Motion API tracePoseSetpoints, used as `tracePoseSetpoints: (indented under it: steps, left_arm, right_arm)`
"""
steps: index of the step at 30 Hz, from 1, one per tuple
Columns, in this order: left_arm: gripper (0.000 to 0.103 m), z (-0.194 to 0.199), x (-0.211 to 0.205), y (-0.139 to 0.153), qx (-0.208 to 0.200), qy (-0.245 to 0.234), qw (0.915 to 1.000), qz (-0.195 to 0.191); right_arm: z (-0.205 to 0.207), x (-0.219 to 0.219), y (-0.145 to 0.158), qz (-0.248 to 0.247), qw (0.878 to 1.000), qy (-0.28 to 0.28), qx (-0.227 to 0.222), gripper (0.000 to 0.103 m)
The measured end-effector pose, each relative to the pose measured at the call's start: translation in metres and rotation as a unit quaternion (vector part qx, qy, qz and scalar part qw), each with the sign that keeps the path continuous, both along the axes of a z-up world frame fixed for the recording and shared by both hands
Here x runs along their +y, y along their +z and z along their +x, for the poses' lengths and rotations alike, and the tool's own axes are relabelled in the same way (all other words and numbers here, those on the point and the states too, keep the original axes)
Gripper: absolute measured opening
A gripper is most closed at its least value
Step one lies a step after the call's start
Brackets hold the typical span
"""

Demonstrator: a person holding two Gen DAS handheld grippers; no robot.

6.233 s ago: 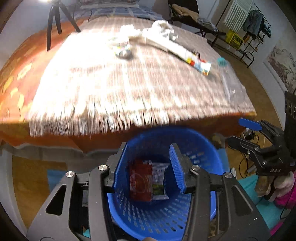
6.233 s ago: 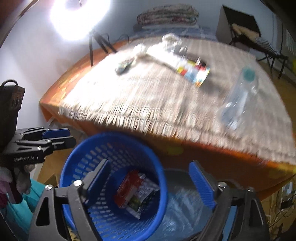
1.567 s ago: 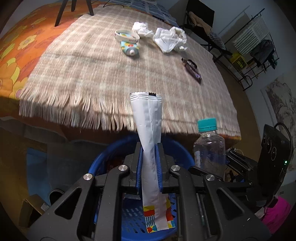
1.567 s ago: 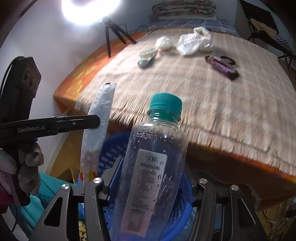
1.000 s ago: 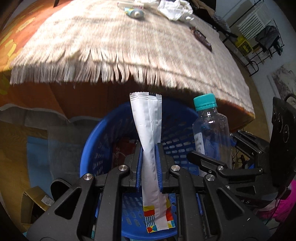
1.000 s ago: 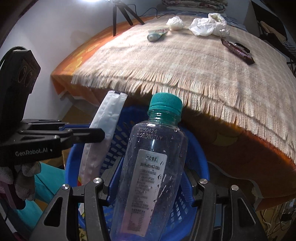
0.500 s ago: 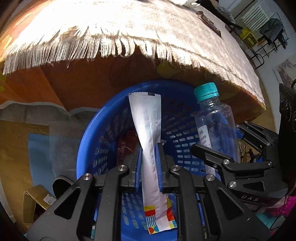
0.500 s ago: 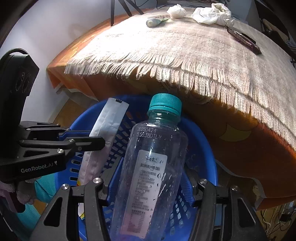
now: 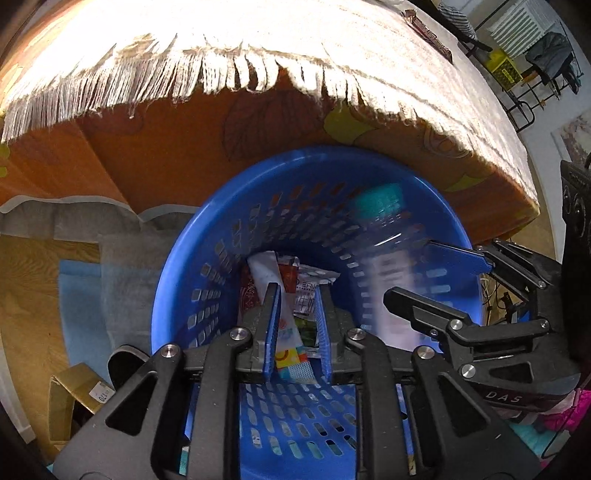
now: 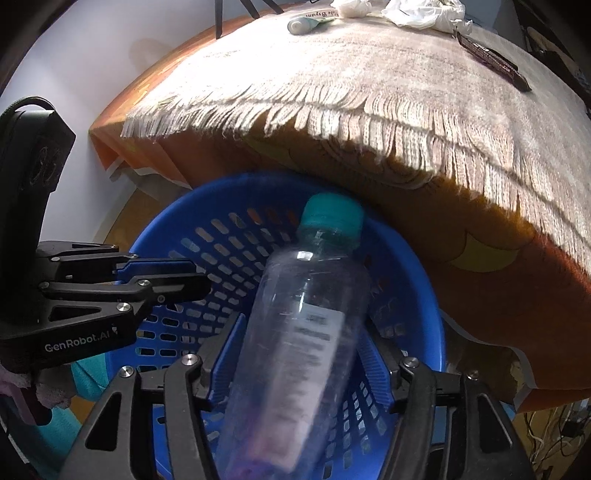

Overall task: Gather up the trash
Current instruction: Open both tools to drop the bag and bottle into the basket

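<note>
A blue perforated basket (image 9: 295, 155) stands on the floor against the bed; both grippers hang over it. My left gripper (image 9: 297, 291) has its jaws opening. The long white wrapper with a coloured end (image 9: 286, 332) has slipped down between them into the basket, onto other wrappers (image 9: 314, 291). The jaws of my right gripper (image 10: 303, 328) are opening too. The clear bottle with a teal cap (image 10: 306, 314) is blurred and tilted between the pads, dropping into the basket (image 10: 221, 184). The left wrist view shows that bottle (image 9: 384, 258) as a smear beside the right gripper (image 9: 406, 269).
A fringed beige blanket (image 10: 369, 74) over an orange cover overhangs the basket's far side. On it lie crumpled white tissue (image 10: 424, 14), a small tube (image 10: 306, 24) and a dark bar wrapper (image 10: 491, 59). A cardboard box (image 9: 74, 395) and a dark slipper (image 9: 125, 365) sit left of the basket.
Both grippers sank toward the basket. The left jaws parted and the white wrapper slid down out of them. The right jaws widened and the upright bottle tipped and dropped lower.
</note>
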State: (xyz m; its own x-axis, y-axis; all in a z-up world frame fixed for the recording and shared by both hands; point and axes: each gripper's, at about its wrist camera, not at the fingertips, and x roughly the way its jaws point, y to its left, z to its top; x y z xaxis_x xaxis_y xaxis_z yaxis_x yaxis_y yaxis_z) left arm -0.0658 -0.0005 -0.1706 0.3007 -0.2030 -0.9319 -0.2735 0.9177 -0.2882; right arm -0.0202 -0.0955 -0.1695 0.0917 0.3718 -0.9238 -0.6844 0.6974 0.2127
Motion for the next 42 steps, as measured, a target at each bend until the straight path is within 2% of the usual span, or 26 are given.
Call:
tracePoseSetpoints:
  steps: [12, 24, 38, 42]
  left_arm:
    - [0.017, -0.004, 0.004, 0.004, -0.009, 0.009, 0.9999, 0.007]
    - [0.017, 0.0, 0.005, 0.022, -0.032, 0.005, 0.9994, 0.012]
    - [0.017, 0.032, 0.022, 0.068, -0.084, 0.009, 0.9961, 0.026]
    - [0.017, 0.044, 0.032, 0.08, -0.095, 0.02, 0.9949, 0.026]
  right_arm:
    - [0.001, -0.007, 0.004, 0.005, 1.0, -0.014, -0.01, 0.073]
    - [0.001, -0.01, 0.031, 0.016, 0.999, -0.024, -0.045, 0.079]
    - [0.025, -0.023, 0.076, 0.021, 0.994, -0.054, -0.09, 0.08]
    - [0.034, -0.027, 0.09, 0.037, 0.993, -0.06, -0.098, 0.088]
